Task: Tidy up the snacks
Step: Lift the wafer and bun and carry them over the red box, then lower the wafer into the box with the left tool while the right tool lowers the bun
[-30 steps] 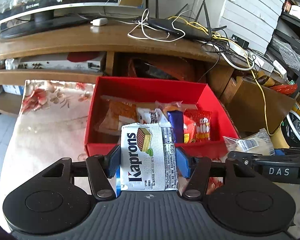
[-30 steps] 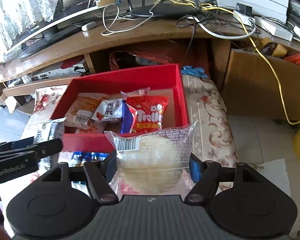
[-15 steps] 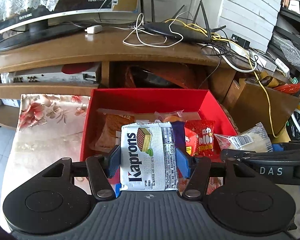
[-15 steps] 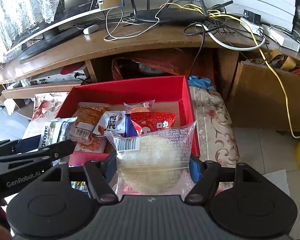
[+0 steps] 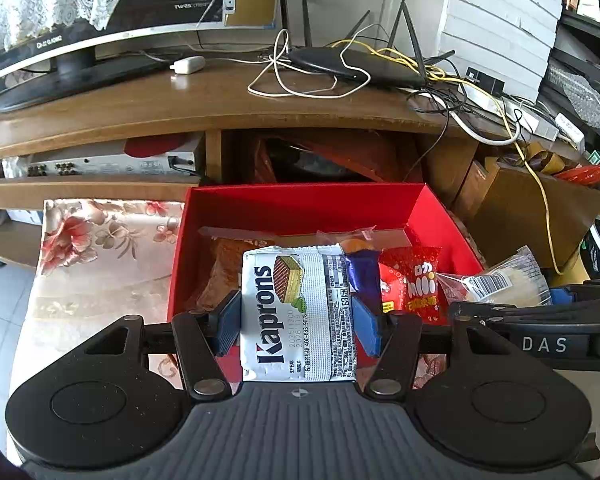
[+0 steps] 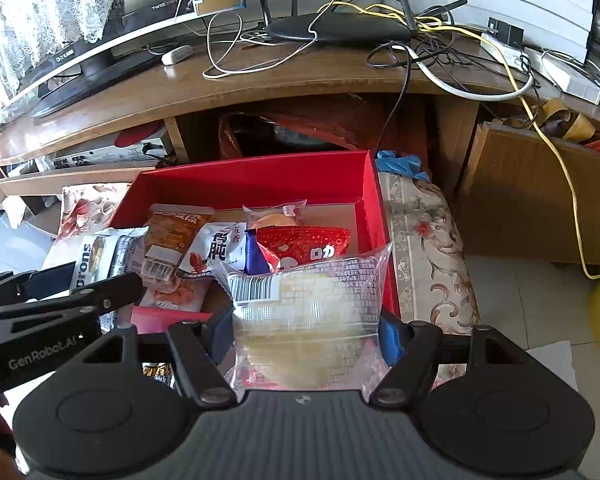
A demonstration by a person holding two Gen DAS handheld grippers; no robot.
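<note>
Two snacks held over the near edge of the red box (image 5: 300,204), one per gripper. Left gripper (image 5: 298,326) clamped on the white Kaprons wafer pack (image 5: 296,312), blue pads (image 5: 228,320) pressing its two long edges. Long axis of the pack running straight away from the gripper toward the box's far wall, brand lettering reading along that axis, top seam over the box's near-left part. Right gripper (image 6: 306,332) closed on the clear-wrapped pale round cake (image 6: 308,312), barcode end (image 6: 256,288) pointing toward the box interior, wrapper spread wide between the fingers, over the box's near-right corner. Inside the box: orange-brown packet (image 6: 176,232), white peanut packet (image 6: 220,248), red packet (image 6: 304,244), lying flat, side by side.
</note>
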